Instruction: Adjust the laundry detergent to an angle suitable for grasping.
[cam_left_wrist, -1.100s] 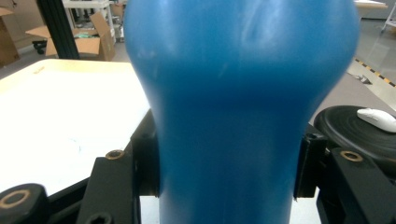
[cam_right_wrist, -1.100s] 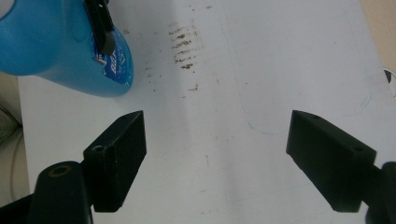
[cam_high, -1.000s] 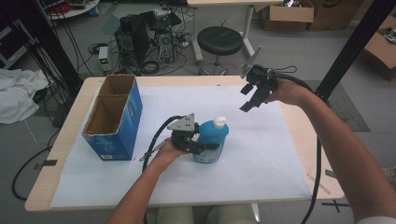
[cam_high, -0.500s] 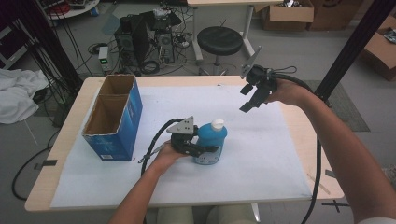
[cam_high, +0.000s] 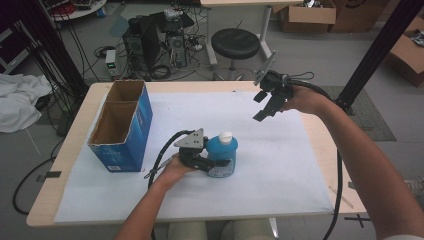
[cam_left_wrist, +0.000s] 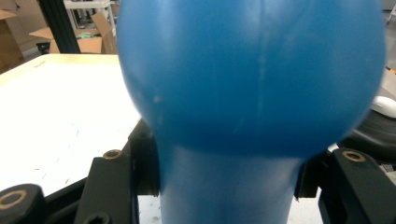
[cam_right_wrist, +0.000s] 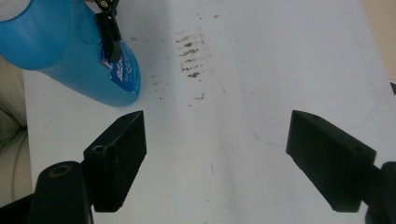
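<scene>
A blue plastic bottle (cam_high: 221, 156) with a white cap stands upright near the middle of the white table cover. My left gripper (cam_high: 212, 161) is shut on its lower body from the left; in the left gripper view the blue bottle (cam_left_wrist: 252, 84) bulges between the two black jaws. My right gripper (cam_high: 266, 106) hovers open above the far right part of the table, well apart from the bottle. In the right gripper view its wide-apart jaws frame bare paper, and the bottle (cam_right_wrist: 70, 46) lies at the upper left.
An open blue cardboard box (cam_high: 122, 125) with two compartments stands at the left of the table. A white paper sheet (cam_high: 280, 165) covers the tabletop. Off the far edge are a black stool (cam_high: 236, 44), computer cases and cables.
The bottle and my left gripper have shifted slightly toward the near edge. The right gripper has stayed in place.
</scene>
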